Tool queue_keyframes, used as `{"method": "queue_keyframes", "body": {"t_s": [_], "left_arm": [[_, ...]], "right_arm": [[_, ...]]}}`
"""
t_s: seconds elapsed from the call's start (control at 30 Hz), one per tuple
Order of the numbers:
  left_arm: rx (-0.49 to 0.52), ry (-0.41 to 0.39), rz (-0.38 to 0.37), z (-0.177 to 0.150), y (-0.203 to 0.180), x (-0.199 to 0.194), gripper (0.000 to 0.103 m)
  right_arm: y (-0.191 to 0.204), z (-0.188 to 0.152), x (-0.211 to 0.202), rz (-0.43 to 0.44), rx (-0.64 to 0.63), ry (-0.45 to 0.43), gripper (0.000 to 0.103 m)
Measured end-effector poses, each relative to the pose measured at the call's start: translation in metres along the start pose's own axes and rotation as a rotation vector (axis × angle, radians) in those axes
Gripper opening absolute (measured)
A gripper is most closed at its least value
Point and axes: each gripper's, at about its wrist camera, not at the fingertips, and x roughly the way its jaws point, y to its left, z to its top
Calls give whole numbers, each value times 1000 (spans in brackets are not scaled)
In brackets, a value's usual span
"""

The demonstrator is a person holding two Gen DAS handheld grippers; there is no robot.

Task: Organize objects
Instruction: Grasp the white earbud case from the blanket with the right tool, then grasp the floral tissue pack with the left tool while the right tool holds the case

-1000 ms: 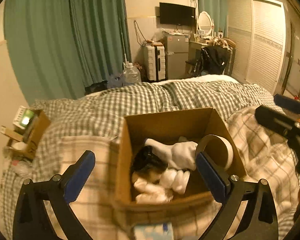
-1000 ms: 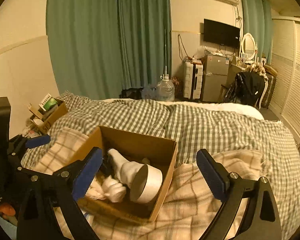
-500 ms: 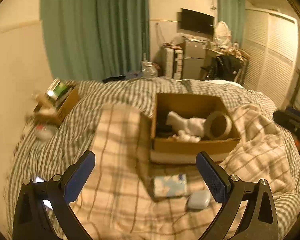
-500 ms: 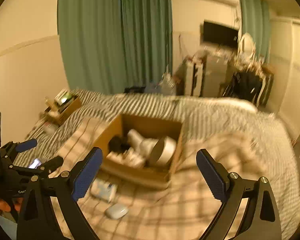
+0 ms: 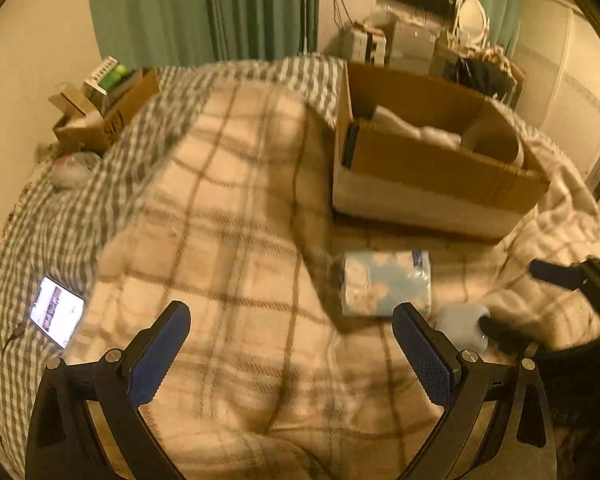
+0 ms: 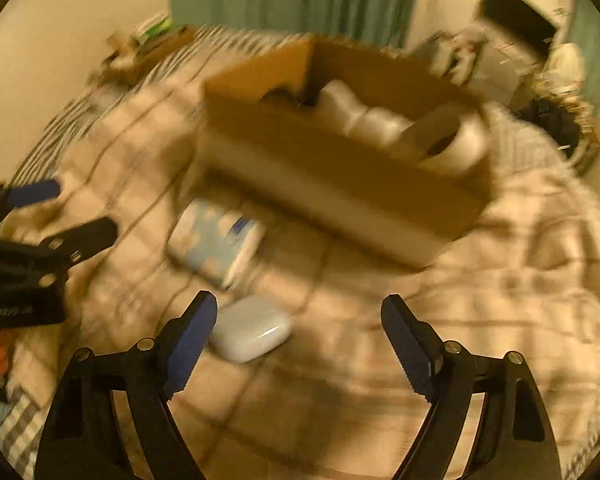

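A cardboard box (image 5: 440,172) sits on the plaid blanket and holds white items and a tape roll (image 5: 496,144); it also shows in the right wrist view (image 6: 340,184). In front of it lie a light blue tissue pack (image 5: 386,282) (image 6: 216,242) and a small white case (image 5: 462,326) (image 6: 250,334). My left gripper (image 5: 290,354) is open and empty above bare blanket, left of the pack. My right gripper (image 6: 298,342) is open and empty, its left finger beside the white case; it shows at the right edge of the left wrist view (image 5: 540,300).
A lit phone (image 5: 56,312) with a cable lies on the checked sheet at the left. A second cardboard box (image 5: 100,116) of clutter stands at the far left corner. Green curtains, a TV and furniture stand behind the bed.
Both grippers have pulled back from the box and tilted down toward the blanket. The tissue pack and white case are now close in view. The right view is motion-blurred.
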Motion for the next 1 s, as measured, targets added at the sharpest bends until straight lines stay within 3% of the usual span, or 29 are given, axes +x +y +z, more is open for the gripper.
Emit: {"method": "queue_keyframes", "body": {"t_s": [0.2,0.23,0.3,0.5,0.6,0.73,0.93,1.0], "left_arm": [[24,37,14,-7,-5,11,103],[25,40,17,-7,-5,12,103],[32,44,23,-9,-7,13,103],[82,33,36,-5,-22,6,103],[84,45,-20,1,-40,10,103],[131,89,-44,7,-69,36,103],[105,132,-54,11,-78,81,103],[86,154,-80,10,-77,90,92]], "right_arm": [[15,-13,36,57,-56,111,81],[16,-14,39,51,-61,120,78],[14,-16,37,48,-52,117,58],[-12,-12,3,51,45,23,57],[-35,-5,-21,-39,73,-39,57],[-68,-1,-36,-140,125,-74,57],[-81,2,-23,-124,185,-65,57],[-79,3,-20,-121,177,-60,57]]}}
